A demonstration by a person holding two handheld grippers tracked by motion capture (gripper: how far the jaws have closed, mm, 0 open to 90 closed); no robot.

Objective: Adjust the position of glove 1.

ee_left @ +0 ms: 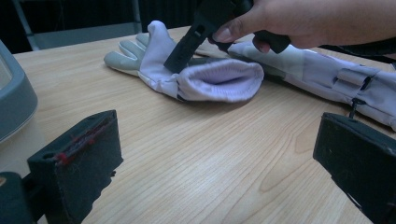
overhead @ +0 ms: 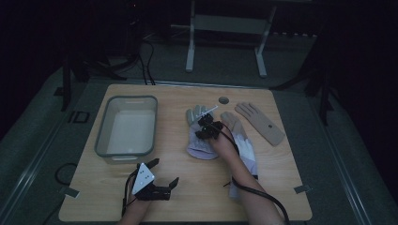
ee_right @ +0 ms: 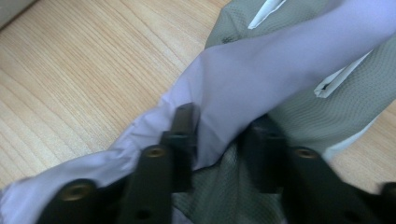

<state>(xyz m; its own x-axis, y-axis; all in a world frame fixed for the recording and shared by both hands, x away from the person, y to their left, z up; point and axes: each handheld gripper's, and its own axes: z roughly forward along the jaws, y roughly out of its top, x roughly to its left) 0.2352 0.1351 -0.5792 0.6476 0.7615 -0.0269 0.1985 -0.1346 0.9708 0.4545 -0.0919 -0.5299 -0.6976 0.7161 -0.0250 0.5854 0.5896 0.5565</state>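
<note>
High view showed the right gripper (overhead: 205, 125) pinching a purple glove (overhead: 199, 140) mid-table, beside a second glove (overhead: 244, 150). Near the front edge, the left gripper (overhead: 164, 174) waited wide apart. A grey tub (overhead: 126, 127) sat by the left edge.

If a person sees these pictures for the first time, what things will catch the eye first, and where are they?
First, the right tool at the table's middle, pressing down on a lavender and grey glove, with its jaws pinching a fold of the fabric. Next, the empty grey bin at the left side. Then the left tool, open, near the front edge, and a tan glove lying flat at the right.
</note>
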